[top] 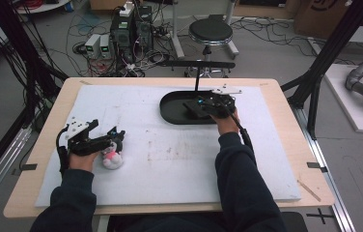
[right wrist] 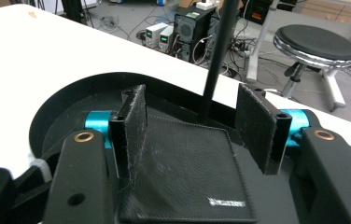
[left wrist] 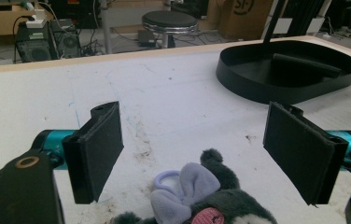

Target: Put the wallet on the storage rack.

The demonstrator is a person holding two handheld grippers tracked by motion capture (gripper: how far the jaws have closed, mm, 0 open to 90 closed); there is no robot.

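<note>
A small grey and white plush toy [top: 113, 157] with a lilac bow lies on the white mat at the near left. My left gripper [top: 108, 129] hovers right at it, open. In the left gripper view the plush toy [left wrist: 201, 200] sits low between the wide-apart jaws of that gripper [left wrist: 194, 135]. At the far middle stands a black oval tray [top: 167, 108]. My right gripper [top: 200, 102] is over the tray, open. In the right gripper view a black stitched wallet [right wrist: 187, 172] lies flat in the tray [right wrist: 47, 121] between the parted jaws of the right gripper [right wrist: 192, 98].
A thin black pole [top: 196, 79] rises from the tray and carries a crossbar [top: 196, 64]; the pole [right wrist: 218, 56] stands just beyond the right jaws. A white mat [top: 179, 159] covers the wooden table. A stool [top: 211, 33], computers and cables lie on the floor beyond.
</note>
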